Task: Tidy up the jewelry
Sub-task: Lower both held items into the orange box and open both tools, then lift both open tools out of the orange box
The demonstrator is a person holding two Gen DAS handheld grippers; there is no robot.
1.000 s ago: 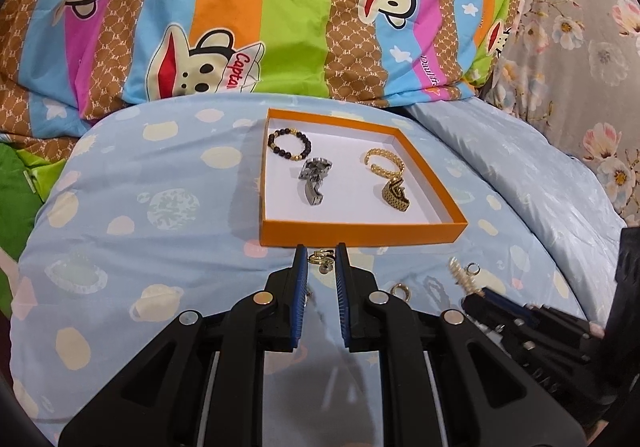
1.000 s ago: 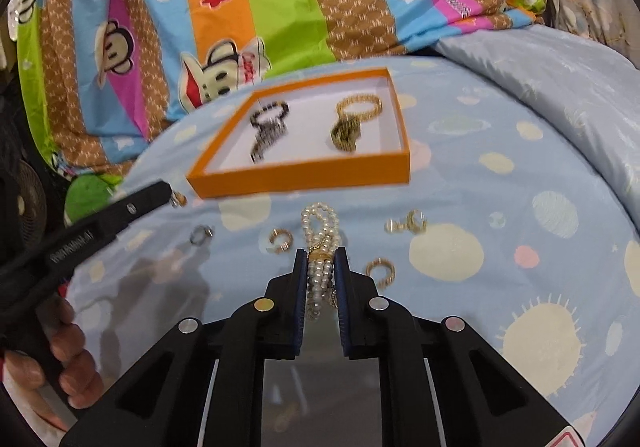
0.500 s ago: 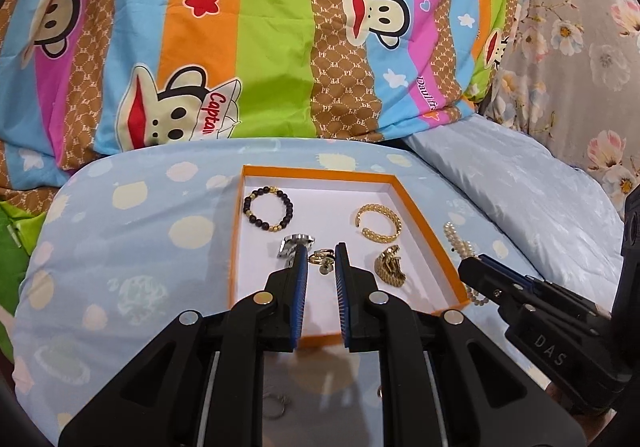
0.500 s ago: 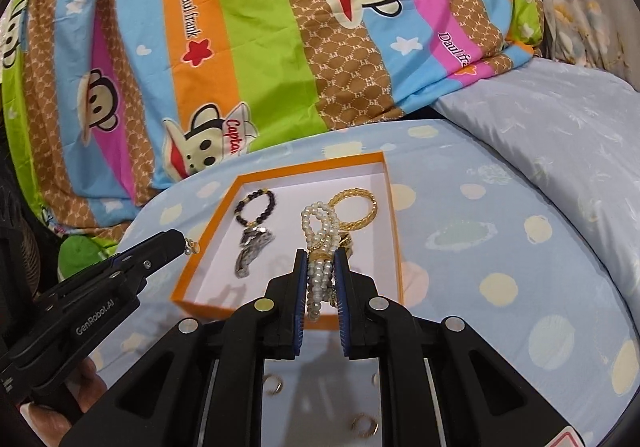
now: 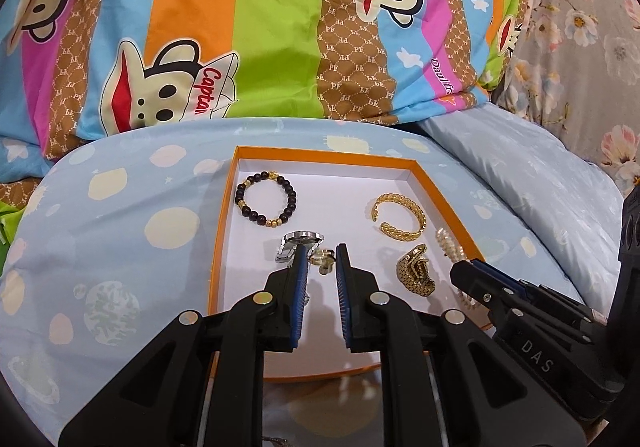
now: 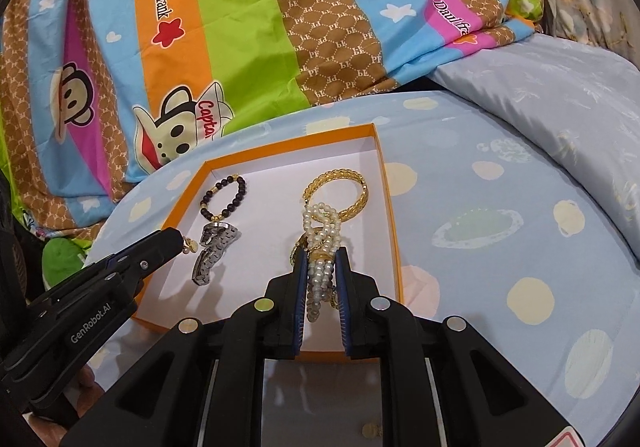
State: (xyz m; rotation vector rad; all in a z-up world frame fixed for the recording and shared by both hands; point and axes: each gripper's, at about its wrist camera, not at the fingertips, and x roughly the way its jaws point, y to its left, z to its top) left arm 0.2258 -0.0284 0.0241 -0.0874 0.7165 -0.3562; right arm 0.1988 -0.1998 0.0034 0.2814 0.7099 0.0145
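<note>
An orange tray (image 5: 222, 239) (image 6: 390, 215) with a white floor lies on the blue bedding. In it are a dark bead bracelet (image 5: 266, 203) (image 6: 224, 197), a silver watch (image 5: 294, 245) (image 6: 214, 249), a gold cuff (image 5: 398, 215) (image 6: 340, 189) and a gold watch band (image 5: 416, 273). My left gripper (image 5: 322, 261) is shut on a small gold earring (image 5: 322, 259) (image 6: 190, 245) and holds it over the tray. My right gripper (image 6: 322, 257) is shut on a pearl bracelet (image 6: 320, 243) (image 5: 450, 243), held over the tray's right side.
A striped monkey-print quilt (image 5: 280, 27) is piled behind the tray. A pale blue pillow (image 6: 552, 95) lies at the right. A small gold piece (image 6: 368, 430) lies on the bedding close to the camera.
Both grippers have lifted their pieces off the bedding and moved forward over the tray. The tray now sits closer and lower in both views.
</note>
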